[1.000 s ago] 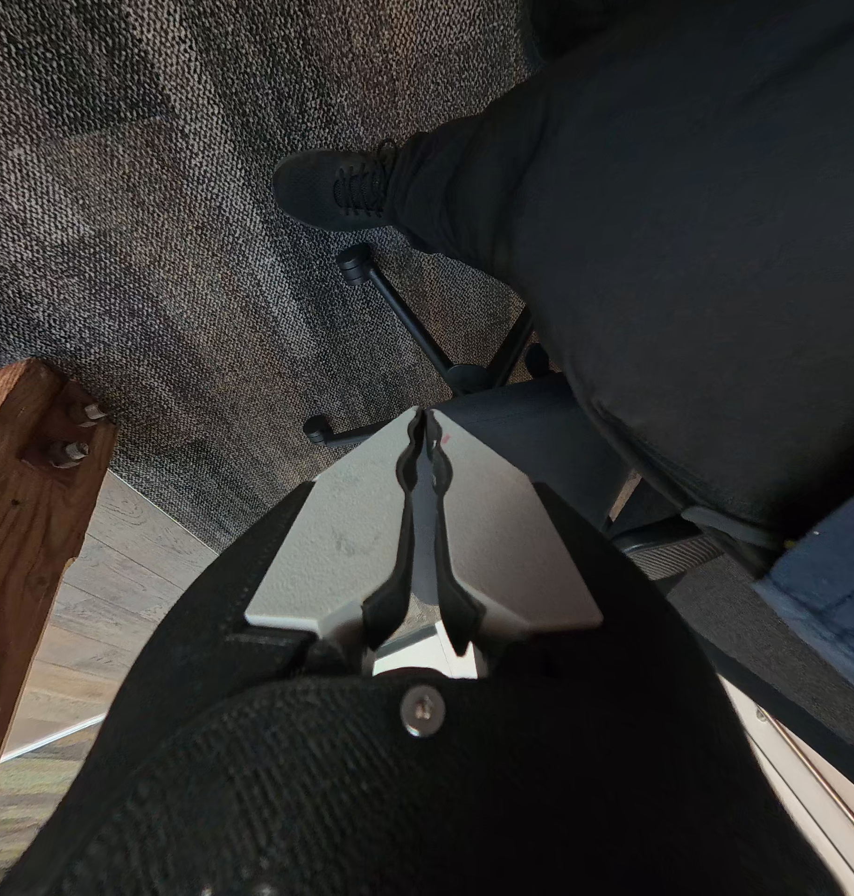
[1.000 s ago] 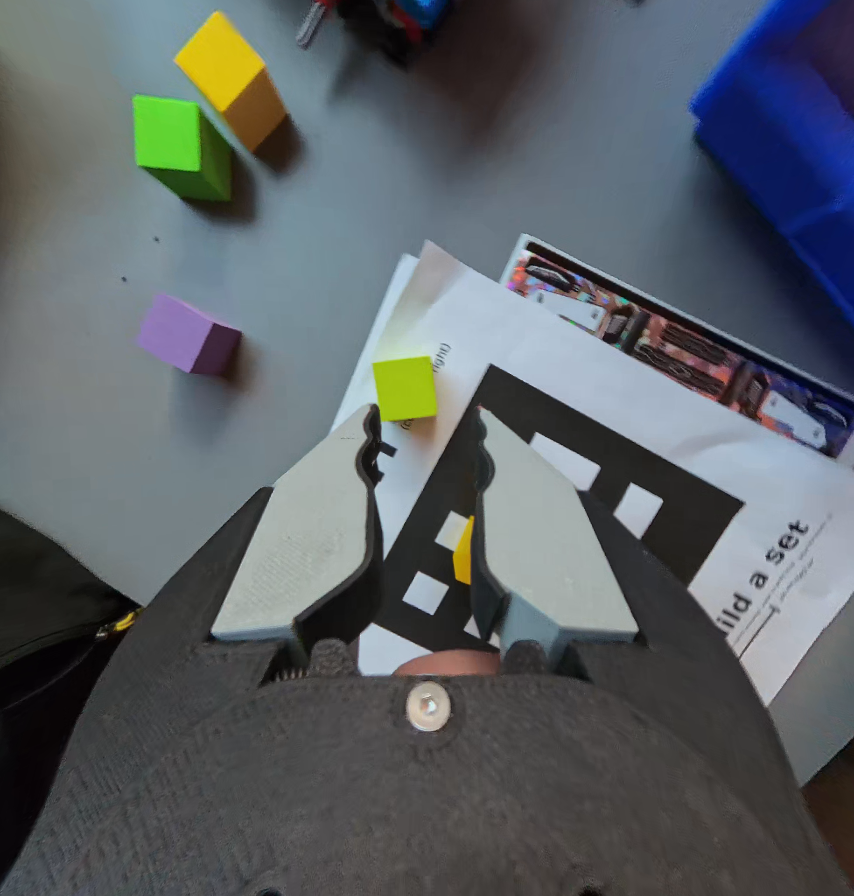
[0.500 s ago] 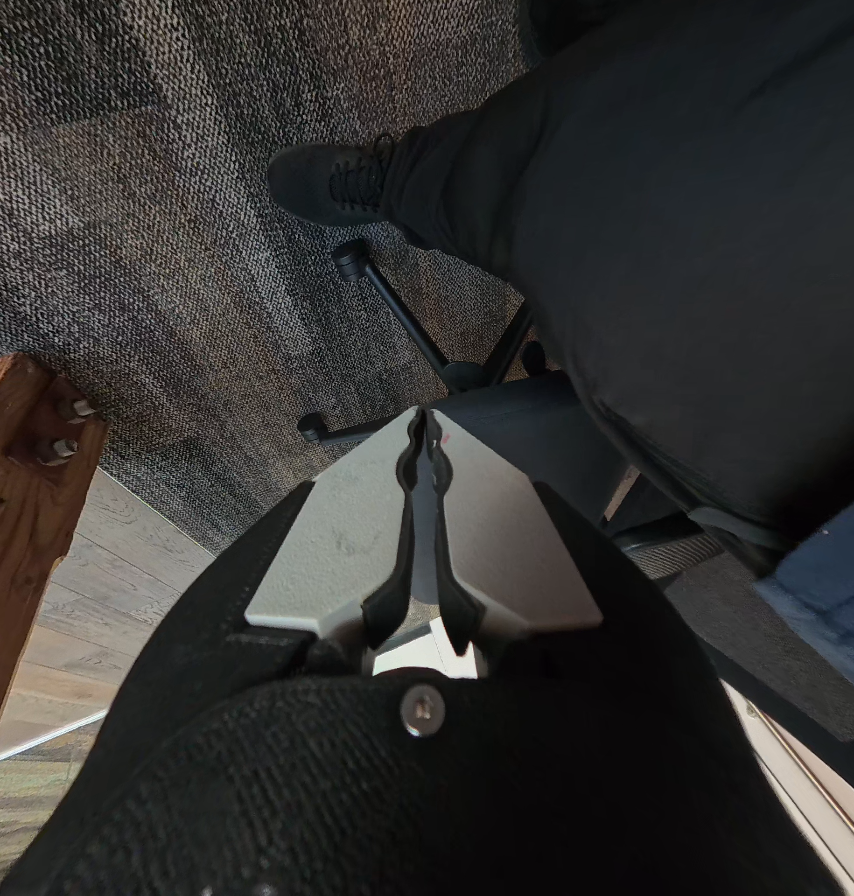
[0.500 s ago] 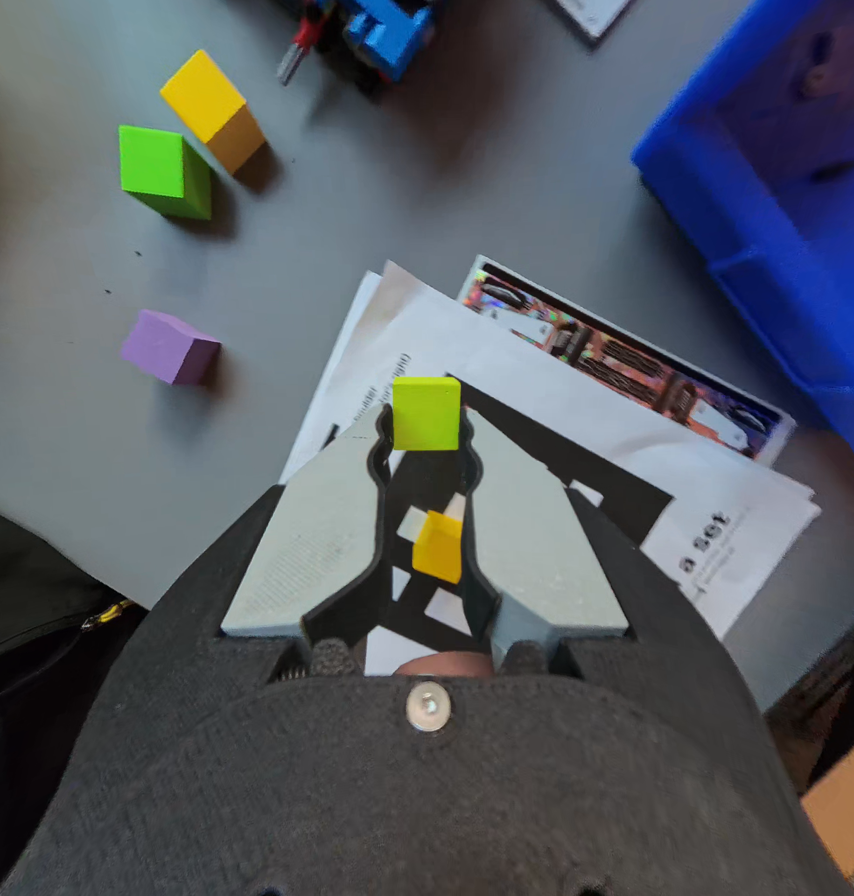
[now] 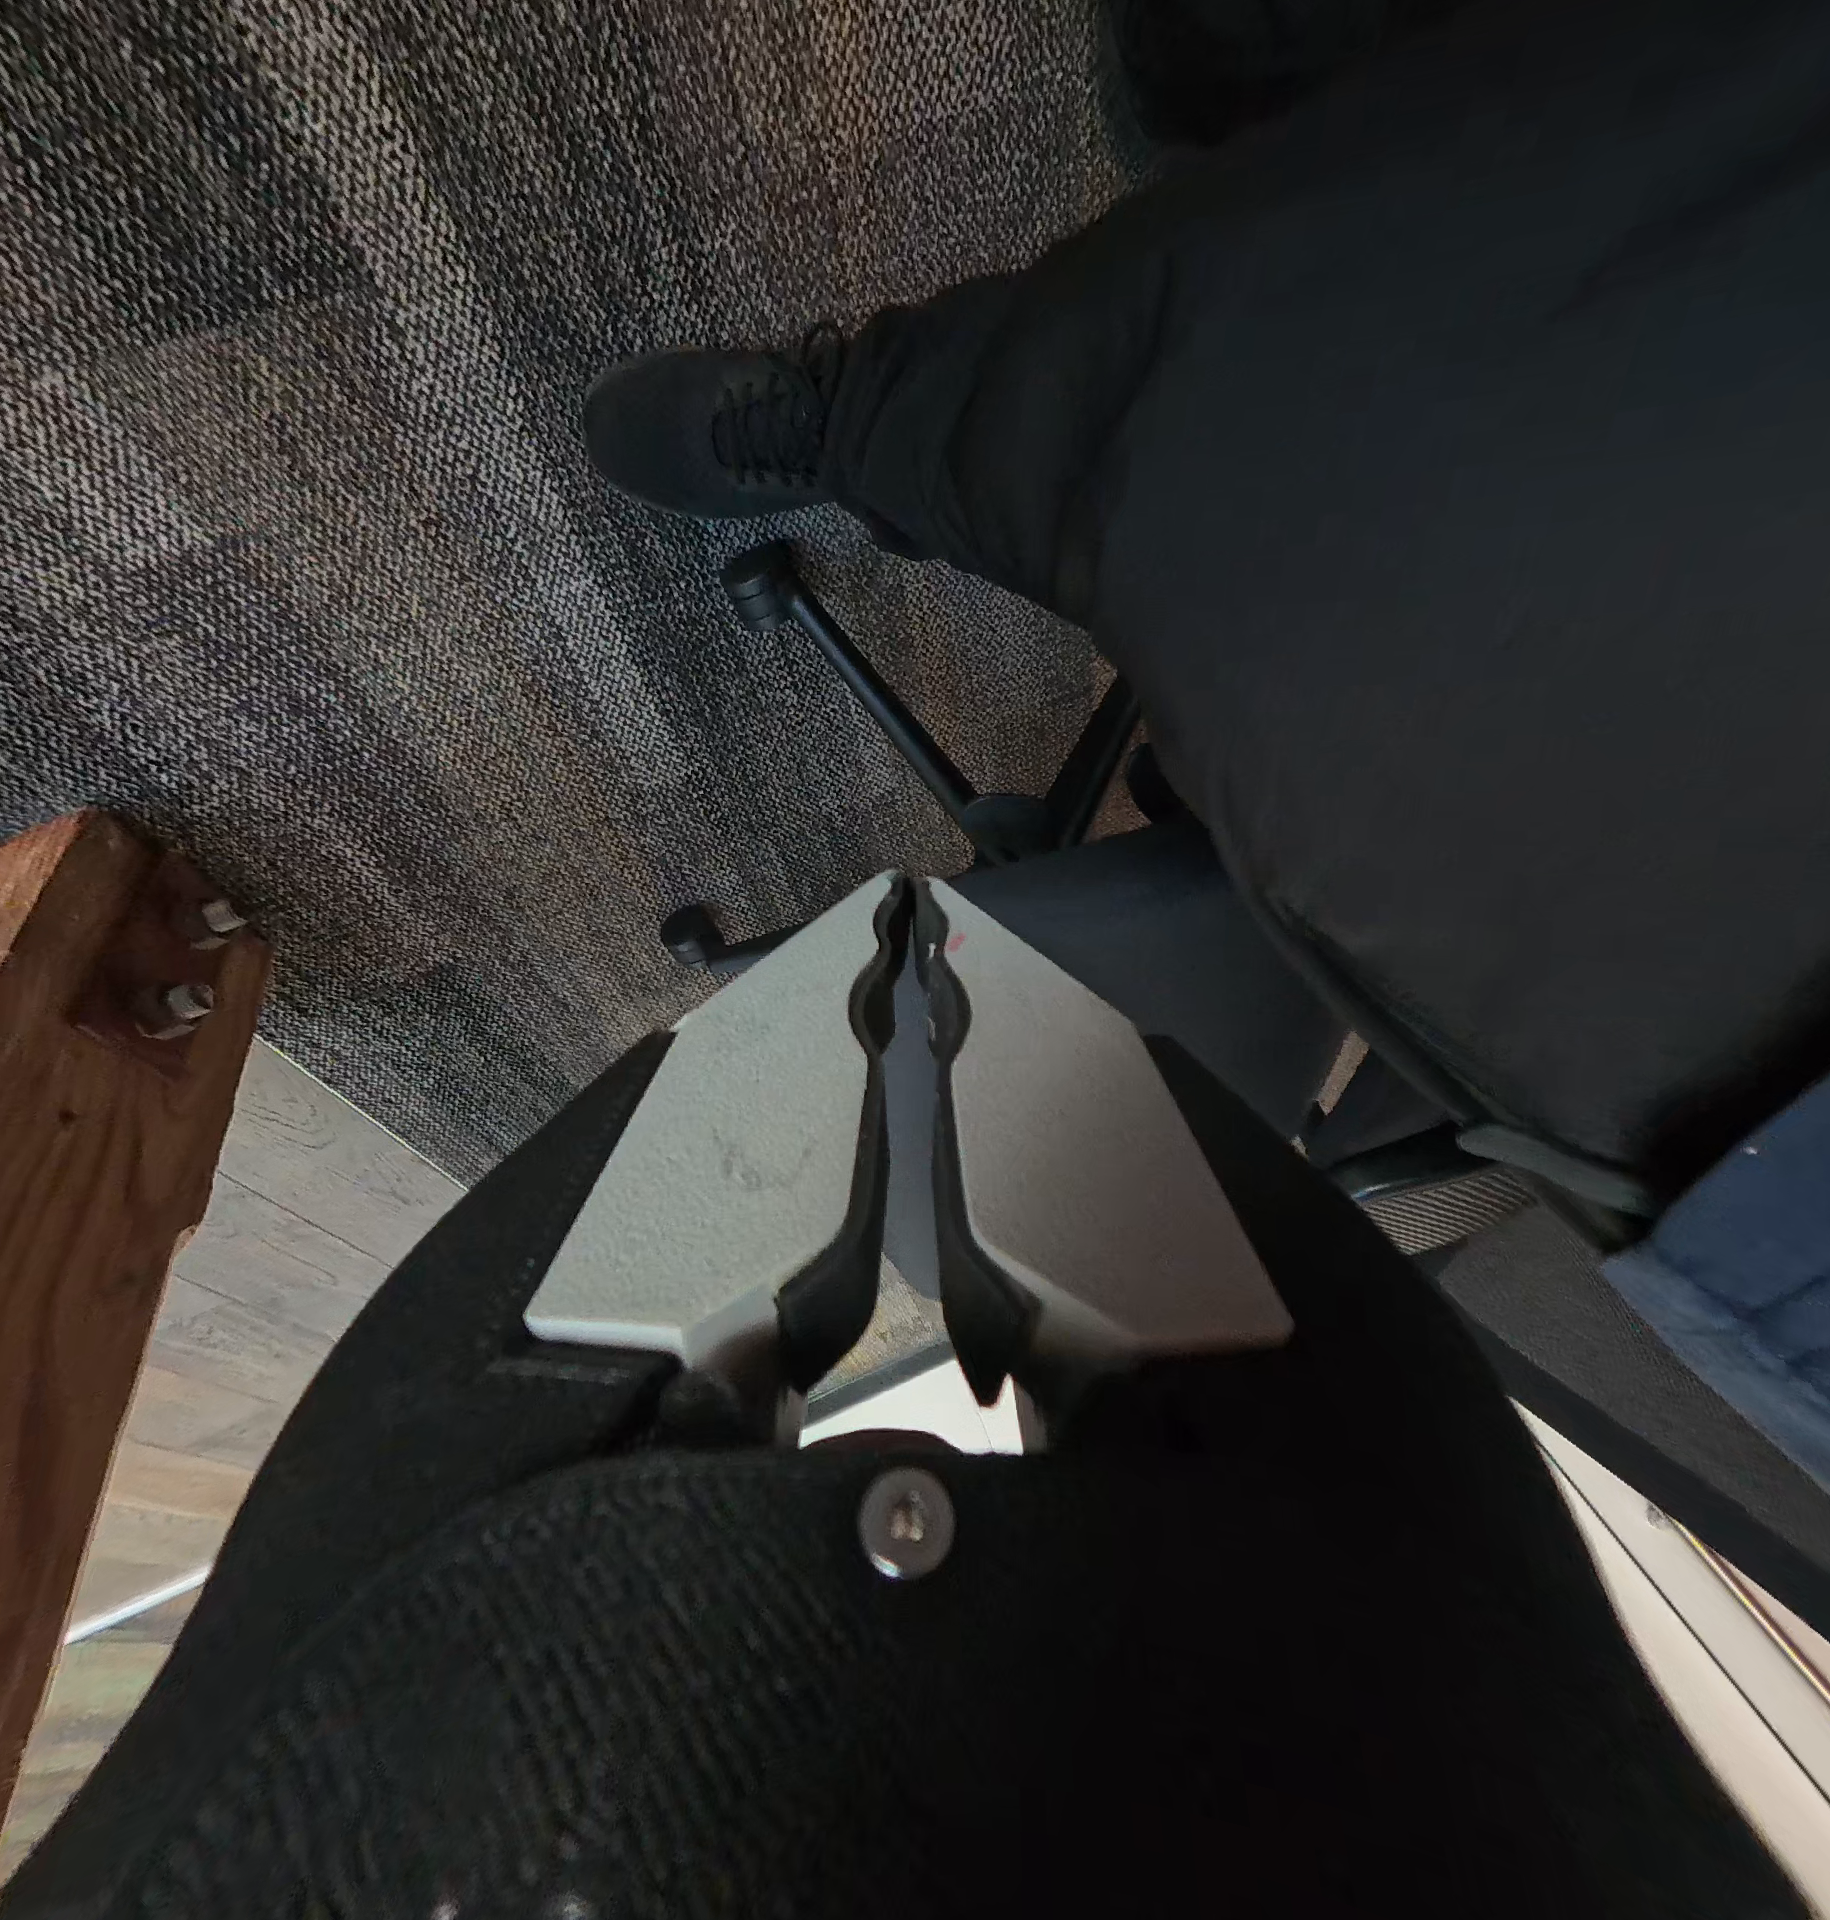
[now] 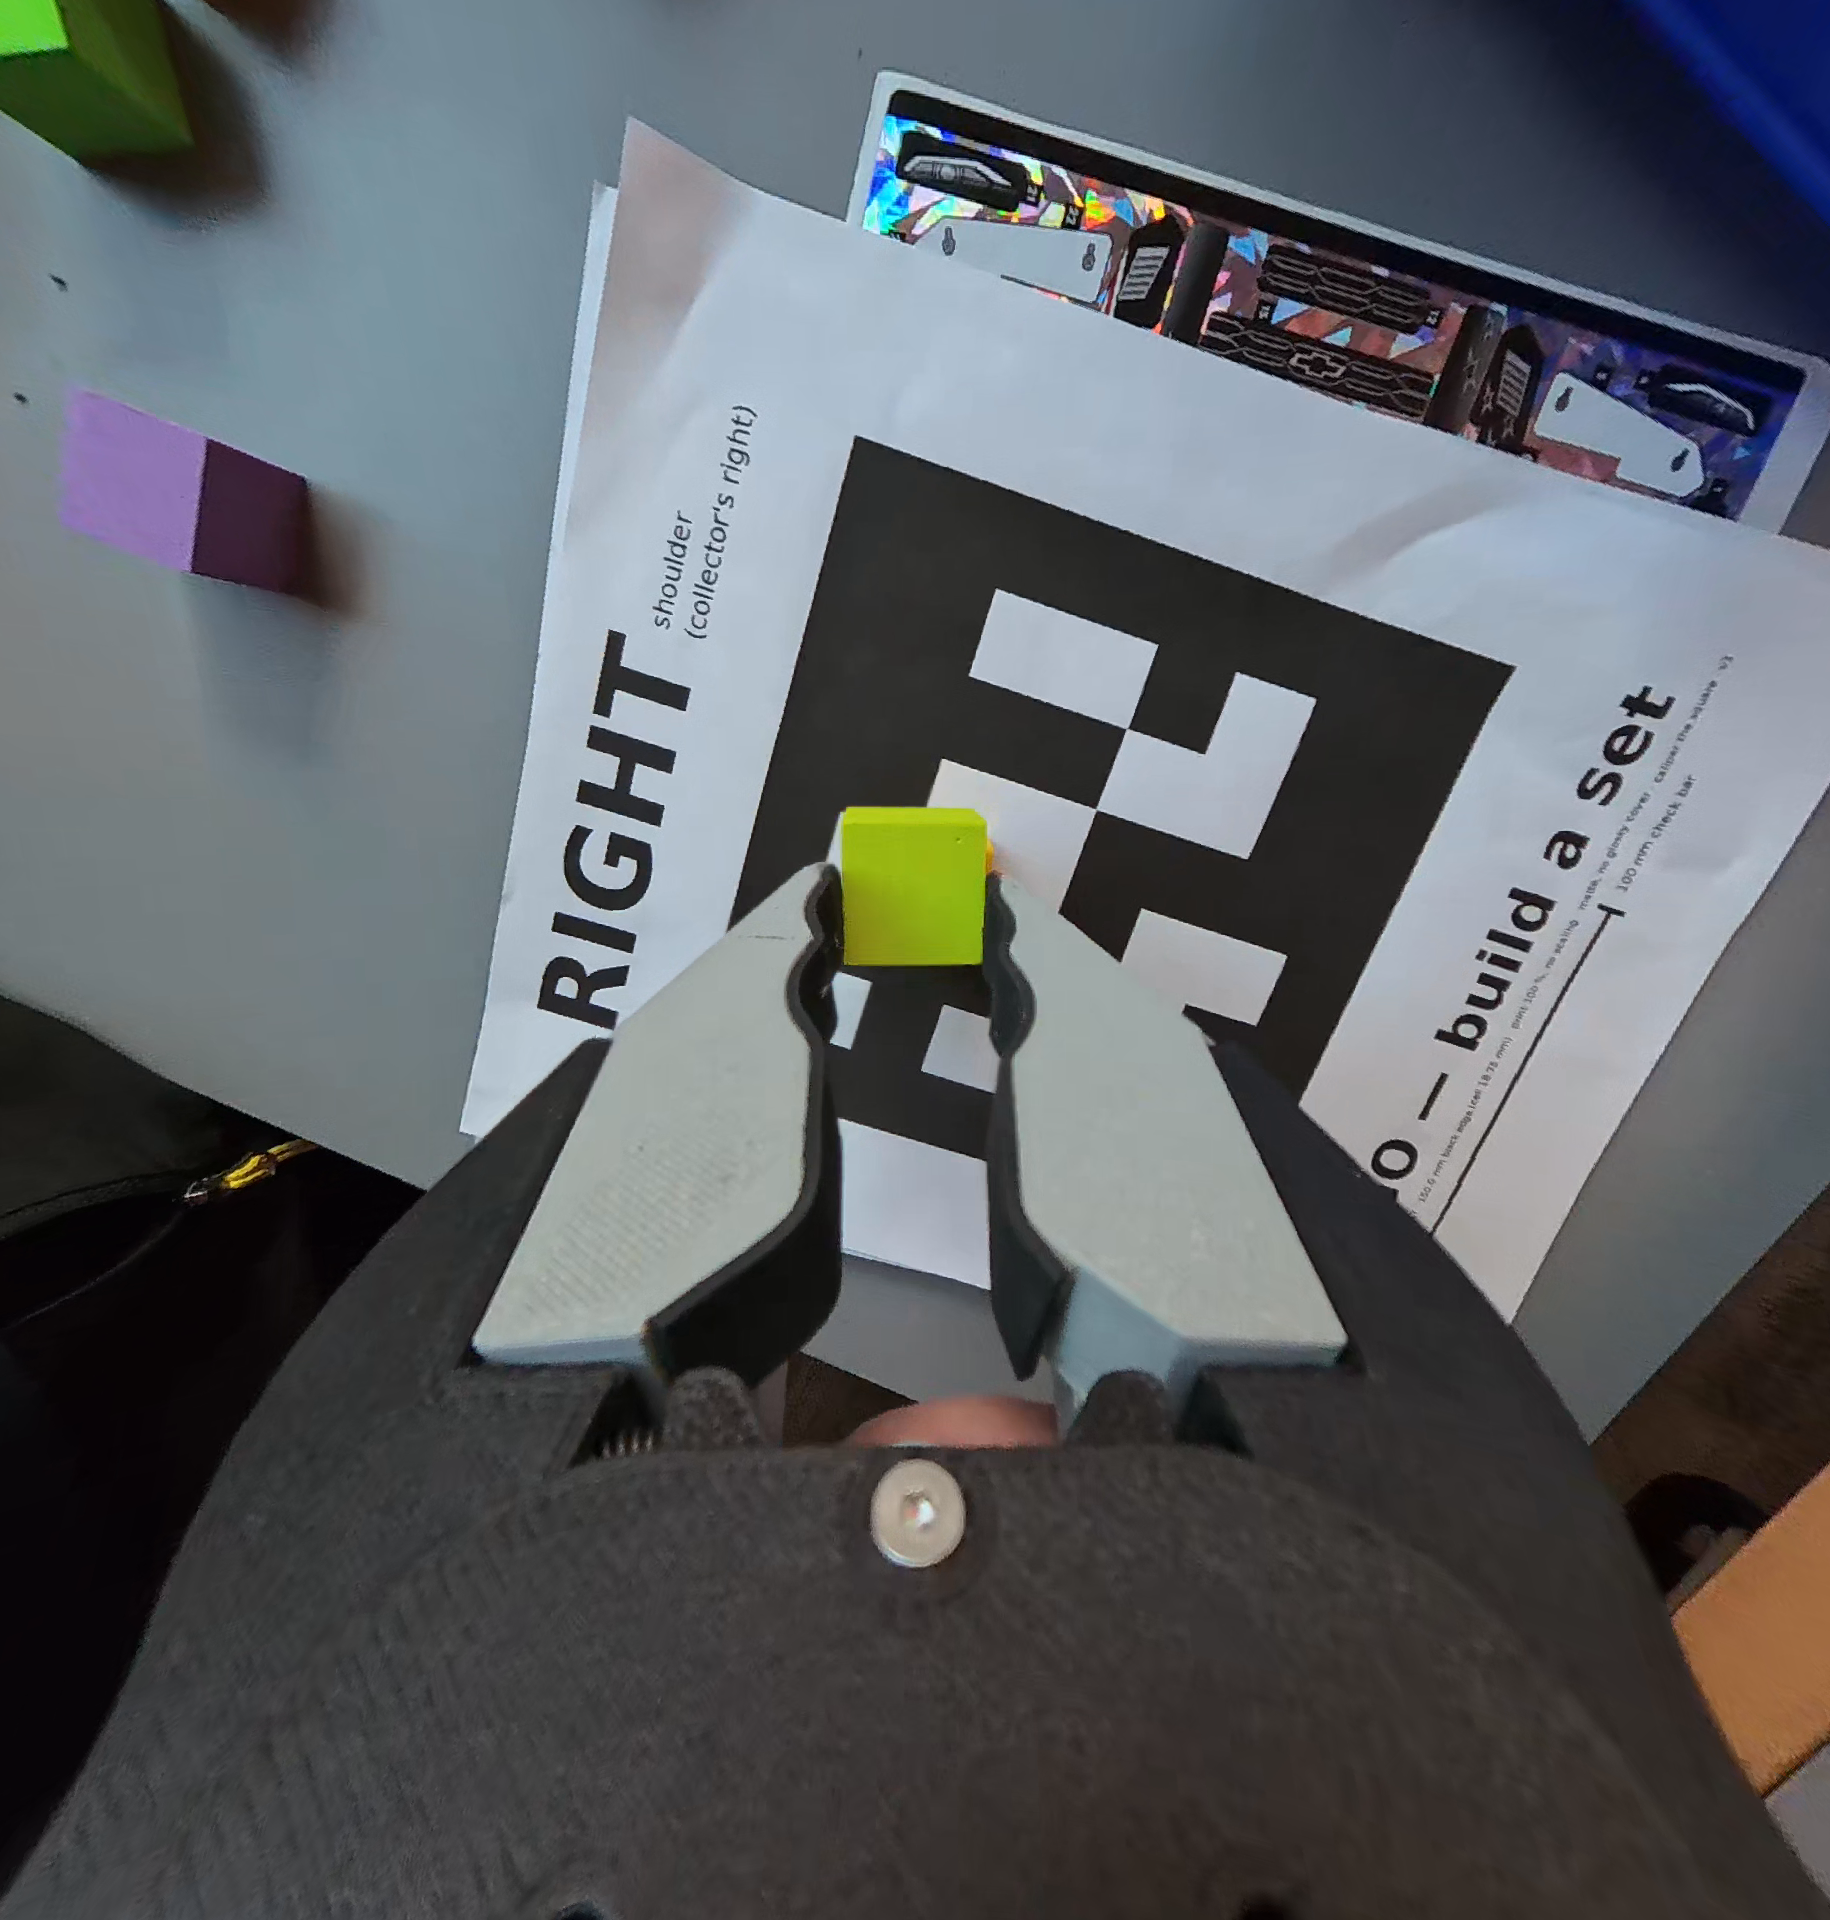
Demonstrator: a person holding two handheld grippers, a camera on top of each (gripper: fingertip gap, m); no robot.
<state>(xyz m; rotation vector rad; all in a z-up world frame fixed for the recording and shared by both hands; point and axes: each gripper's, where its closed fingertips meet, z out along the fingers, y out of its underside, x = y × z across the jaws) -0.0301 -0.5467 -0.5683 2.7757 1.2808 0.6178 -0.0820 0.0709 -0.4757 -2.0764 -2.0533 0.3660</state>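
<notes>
Right wrist view | lime cube [image 6: 912, 885] clamped between fingers [image 6: 823, 935] | over printed sheet [image 6: 1181, 499]

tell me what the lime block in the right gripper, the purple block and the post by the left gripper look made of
Lime block, clamped between the right gripper's fingers: probably painted wood or dense foam, with a matte, even colour and crisp edges. Purple block: apparently the same, flat matte faces. Post: stained solid wood, with visible grain and bolts through it.
</notes>
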